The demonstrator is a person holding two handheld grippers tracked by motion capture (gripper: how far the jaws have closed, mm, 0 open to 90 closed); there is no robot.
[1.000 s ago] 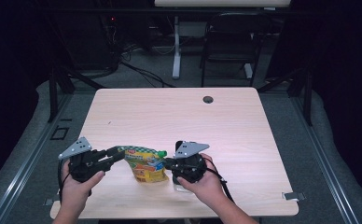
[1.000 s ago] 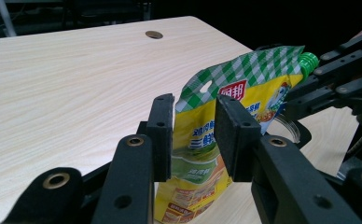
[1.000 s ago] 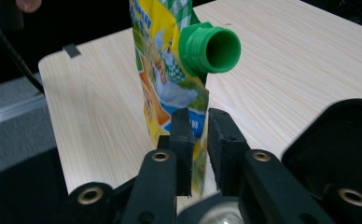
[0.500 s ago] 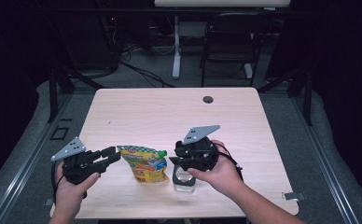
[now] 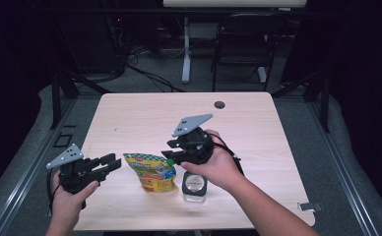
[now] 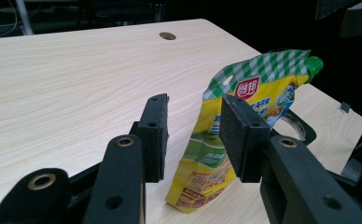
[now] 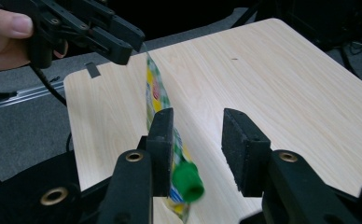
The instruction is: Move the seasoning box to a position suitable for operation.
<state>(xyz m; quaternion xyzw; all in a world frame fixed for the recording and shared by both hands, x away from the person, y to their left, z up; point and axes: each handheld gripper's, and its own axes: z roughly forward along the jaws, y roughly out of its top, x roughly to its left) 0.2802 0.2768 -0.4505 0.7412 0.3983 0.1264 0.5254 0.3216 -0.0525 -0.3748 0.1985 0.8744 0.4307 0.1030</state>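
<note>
A yellow and green spouted pouch [image 5: 152, 173] with a green cap [image 5: 170, 161] stands by itself near the table's front edge. My left gripper [image 5: 114, 162] is just left of it. Its jaws have just been opening and stand open, and the pouch [image 6: 244, 93] rises a little beyond the pads without touching them. My right gripper [image 5: 172, 151] hovers above the pouch's cap end, raised off the table. Its jaws have also just been opening, and they stand open and empty. From that side the pouch [image 7: 158, 100] shows edge-on below them, with its cap [image 7: 188, 182] low between the jaws.
A clear round jar [image 5: 195, 186] sits on the wooden table [image 5: 179, 113] right of the pouch, under my right hand. A small dark grommet [image 5: 220, 104] marks the far edge. A chair and desk legs stand on the floor beyond the table.
Both grippers have let go of the pouch, which now stands alone. My right hand has lifted up and away, uncovering the clear jar. The left gripper has drawn back slightly to the left.
</note>
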